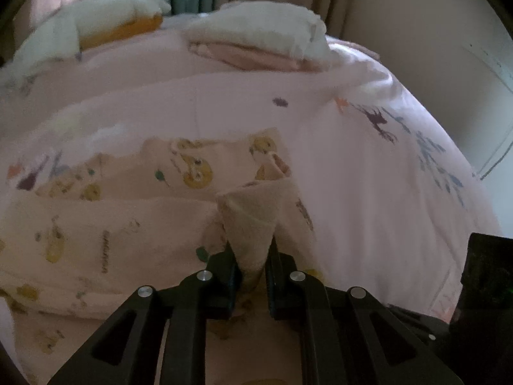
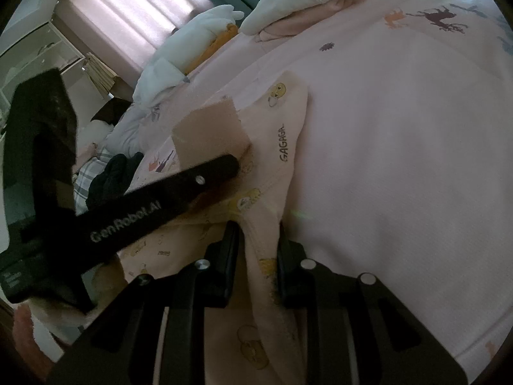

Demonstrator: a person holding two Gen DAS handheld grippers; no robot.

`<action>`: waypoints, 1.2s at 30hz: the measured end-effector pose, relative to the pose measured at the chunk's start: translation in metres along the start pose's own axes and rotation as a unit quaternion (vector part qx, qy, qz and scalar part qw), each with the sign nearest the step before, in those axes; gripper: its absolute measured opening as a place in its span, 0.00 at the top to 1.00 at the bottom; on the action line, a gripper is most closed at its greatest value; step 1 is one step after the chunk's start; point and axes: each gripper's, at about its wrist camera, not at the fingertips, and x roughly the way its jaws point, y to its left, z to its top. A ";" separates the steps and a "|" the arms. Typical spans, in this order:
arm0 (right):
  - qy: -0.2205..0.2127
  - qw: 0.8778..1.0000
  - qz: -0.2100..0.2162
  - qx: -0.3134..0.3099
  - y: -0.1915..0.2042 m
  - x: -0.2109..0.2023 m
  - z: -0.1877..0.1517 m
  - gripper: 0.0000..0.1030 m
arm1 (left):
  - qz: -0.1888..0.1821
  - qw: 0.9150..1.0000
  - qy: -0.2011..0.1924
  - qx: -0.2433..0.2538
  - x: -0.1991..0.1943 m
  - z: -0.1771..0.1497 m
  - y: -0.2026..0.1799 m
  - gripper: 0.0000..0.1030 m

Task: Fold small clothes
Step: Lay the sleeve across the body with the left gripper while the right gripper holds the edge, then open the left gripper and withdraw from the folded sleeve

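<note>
A small pink garment [image 1: 128,224] printed with yellow ducks lies spread on the pink duvet [image 1: 368,192]. My left gripper [image 1: 250,247] is shut on a raised fold of it [image 1: 253,211], whose tan inner side shows above the fingers. In the right wrist view my right gripper [image 2: 258,231] is shut on a narrow strip of the same garment [image 2: 282,122], which runs up between the fingers. The left gripper [image 2: 235,163] crosses that view from the left and holds the tan flap [image 2: 208,131] up over the cloth. The two grippers are close together.
Folded white and pink clothes [image 1: 263,35] lie at the far side of the bed, and another white pile [image 1: 96,22] at the far left. Curtains hang behind. A wall [image 1: 433,32] is on the right. Dark cloth [image 2: 112,173] and shelves [image 2: 38,51] are beside the bed.
</note>
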 end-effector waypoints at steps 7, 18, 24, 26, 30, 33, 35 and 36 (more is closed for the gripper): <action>0.003 1.000 0.005 0.008 -0.002 0.002 0.001 0.78 | -0.006 1.000 0.018 0.004 0.008 -0.005 0.000 0.79; 0.004 1.000 0.015 0.008 -0.005 0.002 0.001 0.72 | -0.001 0.998 -0.002 0.060 -0.032 -0.013 -0.006 0.46; 0.004 1.000 0.016 -0.002 0.001 0.003 0.000 0.65 | -0.029 1.000 -0.005 -0.007 -0.069 -0.022 0.044 0.39; 0.003 1.000 0.013 -0.006 0.003 0.003 -0.001 0.64 | -0.013 0.999 -0.018 -0.042 -0.084 -0.025 0.071 0.38; 0.002 1.000 0.016 -0.004 0.003 0.002 0.000 0.63 | 0.092 0.991 -0.062 -0.076 -0.106 -0.028 0.125 0.37; 0.002 1.000 0.015 -0.003 0.003 0.003 0.000 0.62 | 0.183 0.978 -0.066 -0.080 -0.106 -0.039 0.159 0.36; 0.003 1.000 0.012 -0.006 0.004 0.003 -0.001 0.61 | 0.203 0.974 -0.054 -0.088 -0.097 -0.046 0.178 0.36; 0.003 1.000 0.012 -0.007 0.004 0.003 -0.001 0.61 | 0.207 0.972 -0.042 -0.099 -0.090 -0.051 0.189 0.36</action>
